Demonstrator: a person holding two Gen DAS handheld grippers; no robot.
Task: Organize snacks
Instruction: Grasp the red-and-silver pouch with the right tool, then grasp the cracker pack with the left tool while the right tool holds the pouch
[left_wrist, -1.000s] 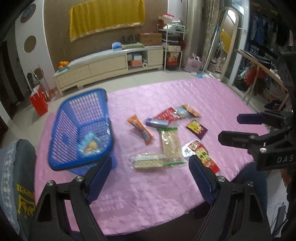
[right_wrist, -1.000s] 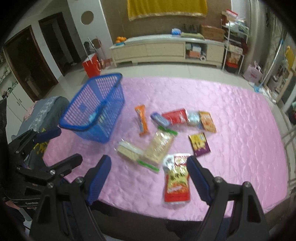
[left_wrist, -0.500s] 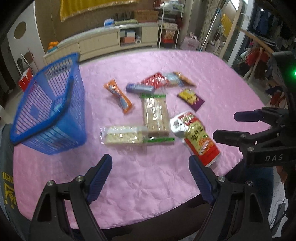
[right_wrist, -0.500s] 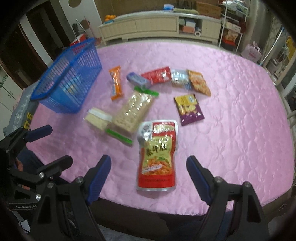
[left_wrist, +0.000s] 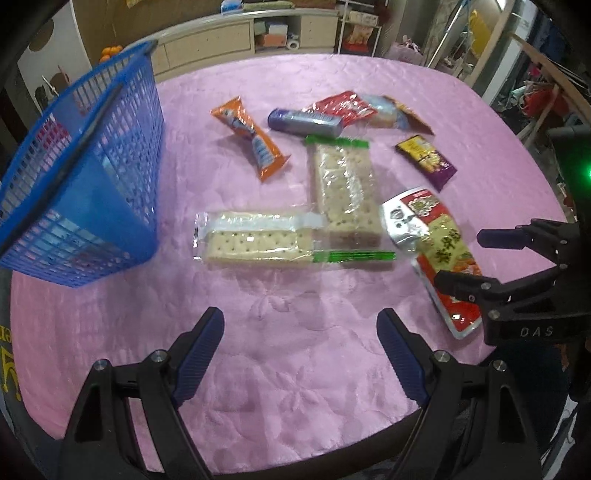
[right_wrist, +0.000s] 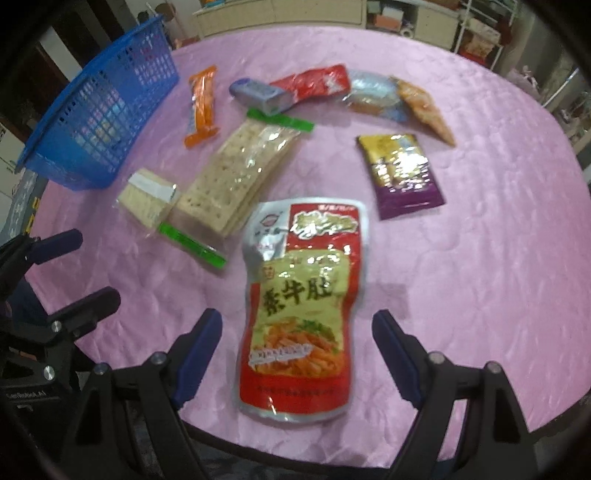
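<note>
Several snack packs lie on the pink tablecloth (left_wrist: 295, 369). My right gripper (right_wrist: 297, 319) is open, and its blue pads stand on either side of a red and yellow pouch (right_wrist: 299, 302) without touching it. My left gripper (left_wrist: 301, 317) is open over bare cloth, short of two cracker packs (left_wrist: 255, 240) (left_wrist: 343, 184). Farther back lie an orange bar (left_wrist: 251, 136), a blue-grey roll (left_wrist: 303, 122), a red packet (left_wrist: 343, 107) and a purple packet (right_wrist: 402, 173). The blue basket (left_wrist: 85, 177) stands at the left with a pack inside.
The table's near edge runs just below both grippers. In the left wrist view the right gripper (left_wrist: 469, 260) hangs over the pouch (left_wrist: 436, 251) at the right. A long cabinet (left_wrist: 240, 33) and shelves stand beyond the table.
Both grippers have sunk toward the table and tipped further down, so the snacks appear larger. The right one now straddles the red pouch. The jaws have kept their width.
</note>
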